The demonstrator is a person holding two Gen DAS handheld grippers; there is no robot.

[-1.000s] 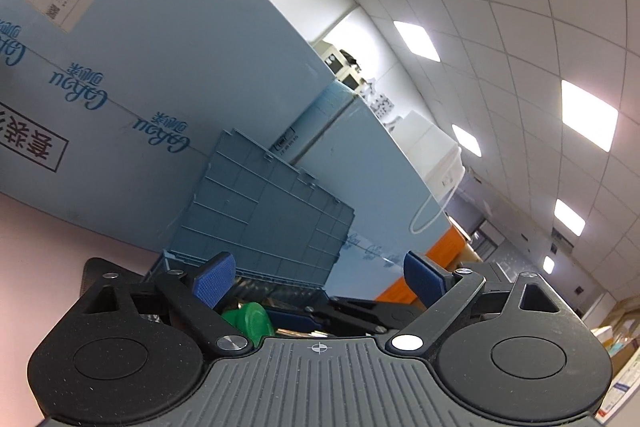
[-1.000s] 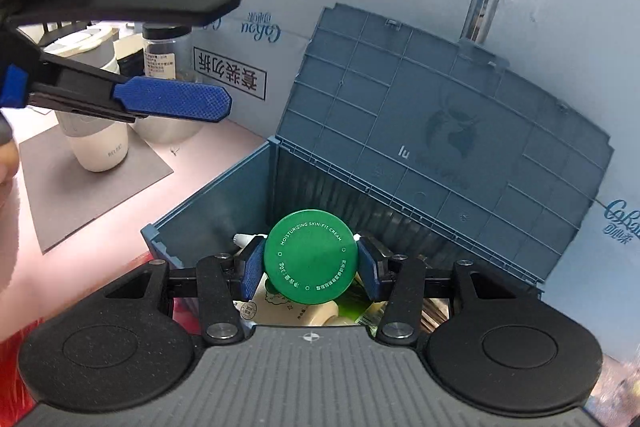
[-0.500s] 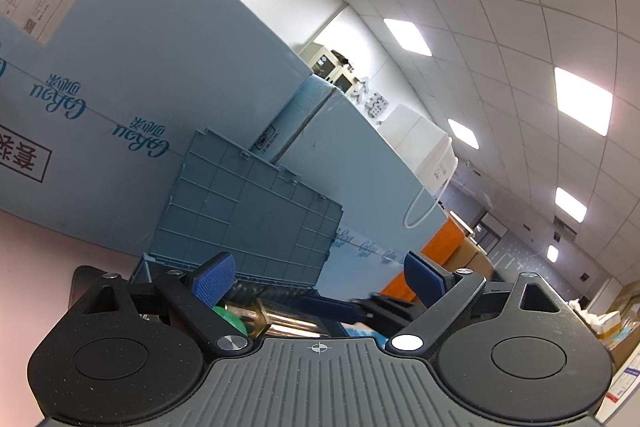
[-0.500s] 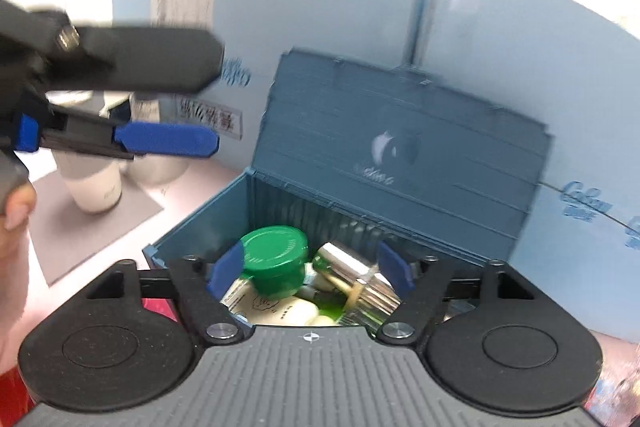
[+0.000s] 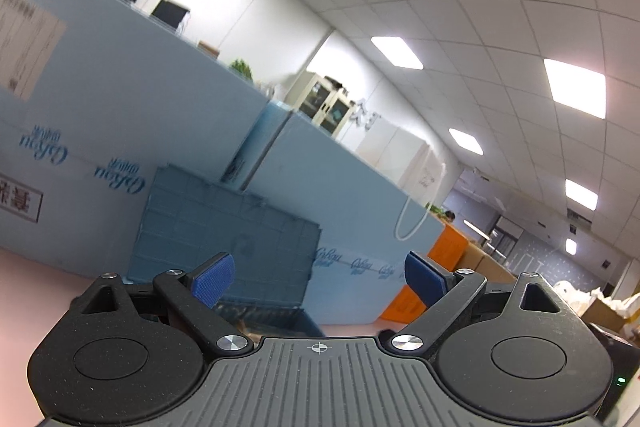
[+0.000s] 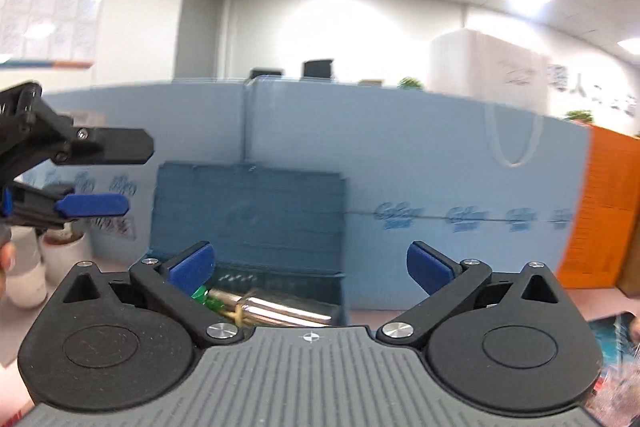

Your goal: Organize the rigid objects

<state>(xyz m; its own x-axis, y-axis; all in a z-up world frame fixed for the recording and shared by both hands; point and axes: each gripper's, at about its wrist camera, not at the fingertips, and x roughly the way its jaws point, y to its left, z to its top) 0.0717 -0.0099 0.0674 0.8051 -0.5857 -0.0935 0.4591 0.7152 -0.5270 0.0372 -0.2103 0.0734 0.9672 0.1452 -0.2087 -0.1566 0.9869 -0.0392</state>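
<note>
Now our right gripper, which clamped the green jar a second ago, stands wide and empty; that jar lies in the blue box beside a silvery bottle, so it's stowed. Our left gripper gapes too.

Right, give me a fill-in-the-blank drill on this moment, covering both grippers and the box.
1. The right gripper is open and holds ____.
2. The lid of the blue storage box stands ____.
3. Inside the box lies a shiny ____ bottle.
4. The pads on the left gripper fingers are ____ in colour.

Missing words: nothing; open; metallic; blue
</note>
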